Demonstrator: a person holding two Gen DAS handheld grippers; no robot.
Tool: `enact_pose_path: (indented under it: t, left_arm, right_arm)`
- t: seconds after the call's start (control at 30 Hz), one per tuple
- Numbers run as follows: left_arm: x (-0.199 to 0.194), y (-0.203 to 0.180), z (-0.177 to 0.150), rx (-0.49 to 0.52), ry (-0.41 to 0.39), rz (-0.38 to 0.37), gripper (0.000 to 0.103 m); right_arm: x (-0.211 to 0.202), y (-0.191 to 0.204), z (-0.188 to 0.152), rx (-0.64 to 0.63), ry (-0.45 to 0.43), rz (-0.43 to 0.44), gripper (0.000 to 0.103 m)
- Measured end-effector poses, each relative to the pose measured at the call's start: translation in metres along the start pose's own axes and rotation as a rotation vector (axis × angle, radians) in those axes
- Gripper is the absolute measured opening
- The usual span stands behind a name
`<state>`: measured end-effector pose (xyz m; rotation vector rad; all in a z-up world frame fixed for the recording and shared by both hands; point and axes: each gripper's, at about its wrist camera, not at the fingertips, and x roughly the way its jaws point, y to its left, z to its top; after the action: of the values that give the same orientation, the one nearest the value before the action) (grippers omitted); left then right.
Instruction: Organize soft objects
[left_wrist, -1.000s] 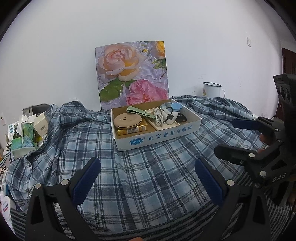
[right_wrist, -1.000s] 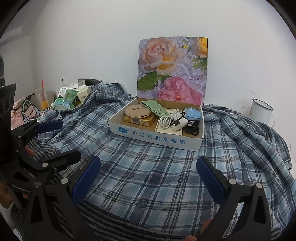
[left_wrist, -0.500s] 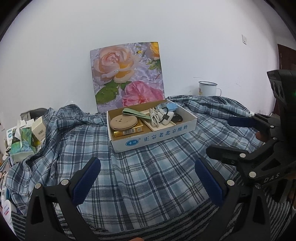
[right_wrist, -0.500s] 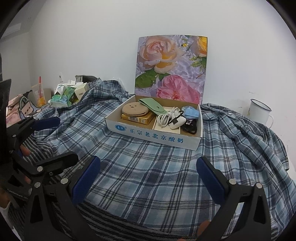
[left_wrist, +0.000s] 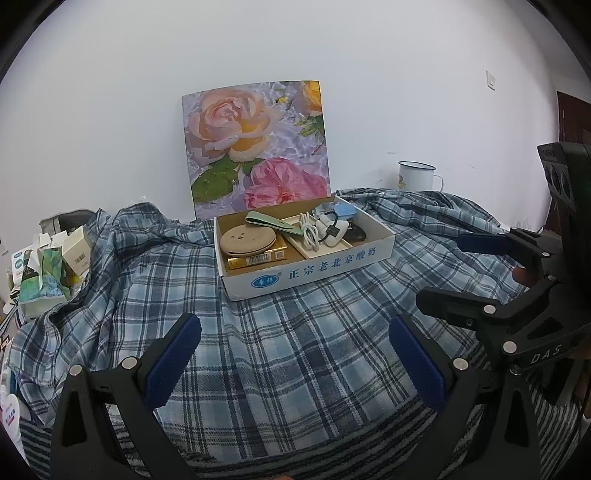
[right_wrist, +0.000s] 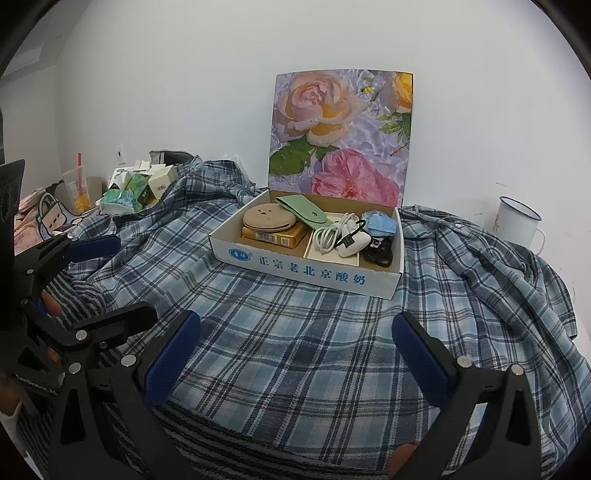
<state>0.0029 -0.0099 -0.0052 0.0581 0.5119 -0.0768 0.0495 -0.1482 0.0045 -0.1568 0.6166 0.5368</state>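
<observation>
Hovering over the plaid shirt (left_wrist: 288, 354), the left gripper (left_wrist: 295, 354) has its jaws spread wide, nothing between the blue pads (left_wrist: 173, 358). The right gripper (right_wrist: 295, 354) is likewise wide open and empty above the same cloth; it also shows at the right edge of the left view, beside the left one.

The shirt lies spread and rumpled over the whole surface, bunched at the far left and far right. On it, ahead of both grippers, sits a white cardboard box (right_wrist: 310, 271) with blue print on its front wall. Inside: a tan round pouch (right_wrist: 267, 218) on a yellow pack (right_wrist: 275, 236) in the left part, a green case (right_wrist: 301, 210) leaning across the back, a white cable (right_wrist: 332, 232) with a white charger (right_wrist: 354, 243) in a shallow tray, a blue face mask (right_wrist: 382, 223) and a dark item, unclear, at the right end.

A flower picture (right_wrist: 340, 136) leans on the wall just behind the box. A white mug (right_wrist: 517, 221) stands far right by the wall. Tissue pack (left_wrist: 42, 277) and small boxes (left_wrist: 75, 254) pile up at the left.
</observation>
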Motion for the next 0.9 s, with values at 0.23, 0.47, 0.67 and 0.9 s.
enact_pose_path:
  t: [0.23,0.47,0.67,0.9]
  left_arm:
    - [0.0003,0.0028,-0.0007,-0.002,0.002,0.003,0.103]
    - [0.0003,0.0030,-0.0006,-0.005,0.002,0.002,0.103]
    - [0.0025,0.0036,-0.0006,-0.002,0.014,0.006,0.103]
    - [0.0028,0.0027,-0.0008,-0.001,0.017,0.010,0.103]
  right_arm:
    - [-0.0006,-0.0004,-0.0001,0.001,0.004,0.000,0.103]
    - [-0.0010,0.0001,-0.0004,-0.001,0.003,-0.003,0.103]
    - [0.0001,-0.0012,-0.0009,0.008,0.004,-0.001,0.103]
    - [0.0041,-0.0005,-0.0015,-0.001,0.021,-0.010,0.103]
